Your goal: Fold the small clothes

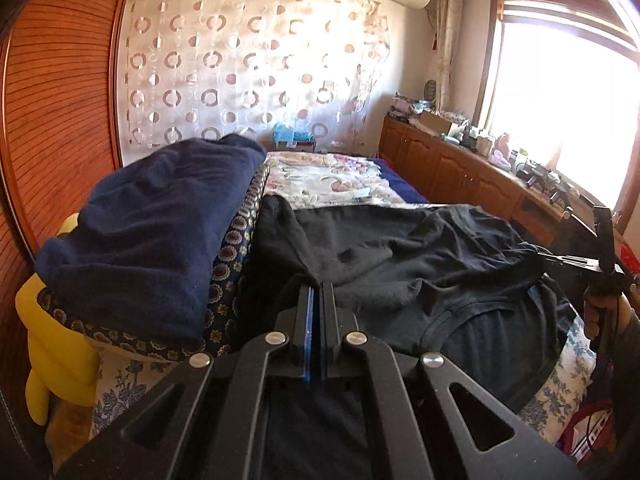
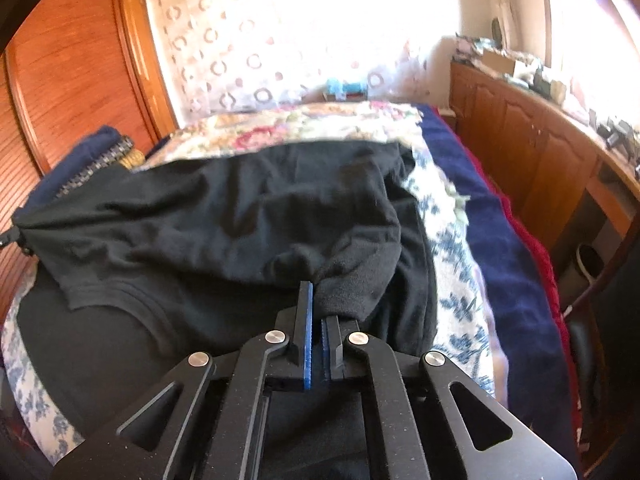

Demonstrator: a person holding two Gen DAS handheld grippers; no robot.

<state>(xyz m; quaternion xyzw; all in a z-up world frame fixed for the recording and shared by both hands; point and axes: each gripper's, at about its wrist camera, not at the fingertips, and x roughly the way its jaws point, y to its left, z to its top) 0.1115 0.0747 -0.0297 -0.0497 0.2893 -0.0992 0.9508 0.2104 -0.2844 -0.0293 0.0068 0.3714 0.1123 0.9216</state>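
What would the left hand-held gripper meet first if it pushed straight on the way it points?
The black garment: the left hand-held gripper is already shut on its edge, and more of that cloth lies ahead on the bed.

Sunlit window [image 1: 560, 92]; wooden cabinets [image 1: 452, 168]; circle-patterned curtain [image 1: 248, 68].

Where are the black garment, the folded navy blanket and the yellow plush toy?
black garment [image 1: 460, 248]: left wrist view, wrinkled middle.
navy blanket [image 1: 152, 224]: left wrist view, top surface.
yellow plush toy [image 1: 44, 320]: left wrist view, body.
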